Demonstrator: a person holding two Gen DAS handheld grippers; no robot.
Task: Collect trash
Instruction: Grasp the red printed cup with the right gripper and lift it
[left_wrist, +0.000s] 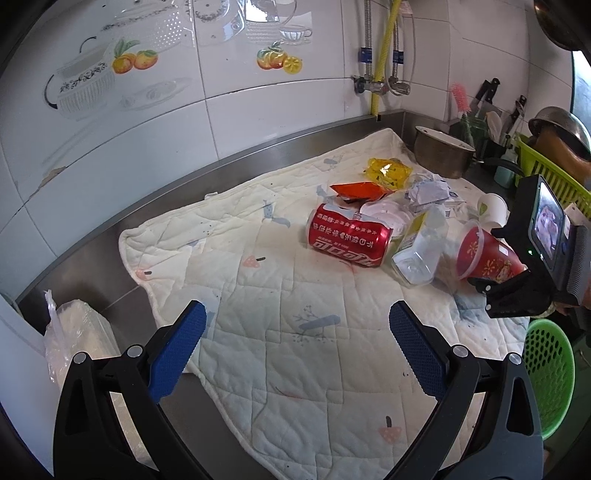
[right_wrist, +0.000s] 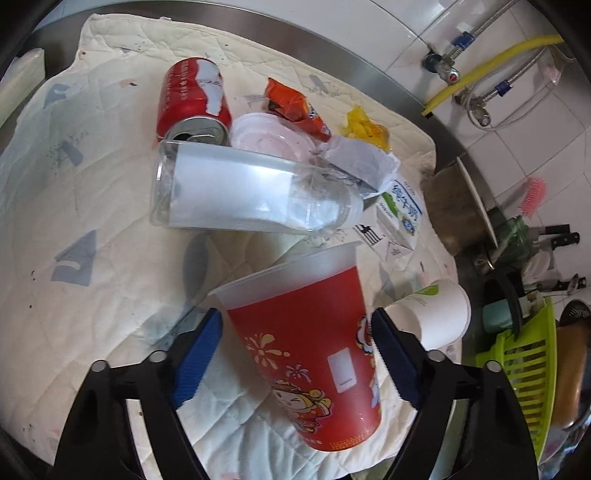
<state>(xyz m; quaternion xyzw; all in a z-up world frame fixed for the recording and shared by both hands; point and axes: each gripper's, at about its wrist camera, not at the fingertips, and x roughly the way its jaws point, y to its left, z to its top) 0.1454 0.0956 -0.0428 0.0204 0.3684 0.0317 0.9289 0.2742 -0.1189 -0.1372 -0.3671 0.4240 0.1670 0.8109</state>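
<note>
Trash lies on a white quilted cloth (left_wrist: 258, 295): a red cola can (left_wrist: 347, 236) (right_wrist: 192, 99), a clear plastic bottle (left_wrist: 421, 251) (right_wrist: 243, 192), a red snack wrapper (left_wrist: 354, 190) (right_wrist: 295, 103), a yellow wrapper (left_wrist: 388, 171) (right_wrist: 364, 127), crumpled paper (left_wrist: 428, 190) (right_wrist: 362, 158), a milk carton (right_wrist: 400, 214) and a white paper cup (left_wrist: 491, 208) (right_wrist: 432, 317). My right gripper (right_wrist: 297, 354) (left_wrist: 506, 291) is shut on a red plastic cup (right_wrist: 306, 350) (left_wrist: 484, 258), held tilted above the cloth. My left gripper (left_wrist: 295, 339) is open and empty over the near cloth.
A green basket (left_wrist: 550, 373) sits at the right edge. A metal pot (left_wrist: 441, 153), a knife holder (left_wrist: 487, 110) and a lime dish rack (right_wrist: 521, 373) stand at the back right. A bagged stack of white containers (left_wrist: 77, 343) lies at left. Tiled wall behind.
</note>
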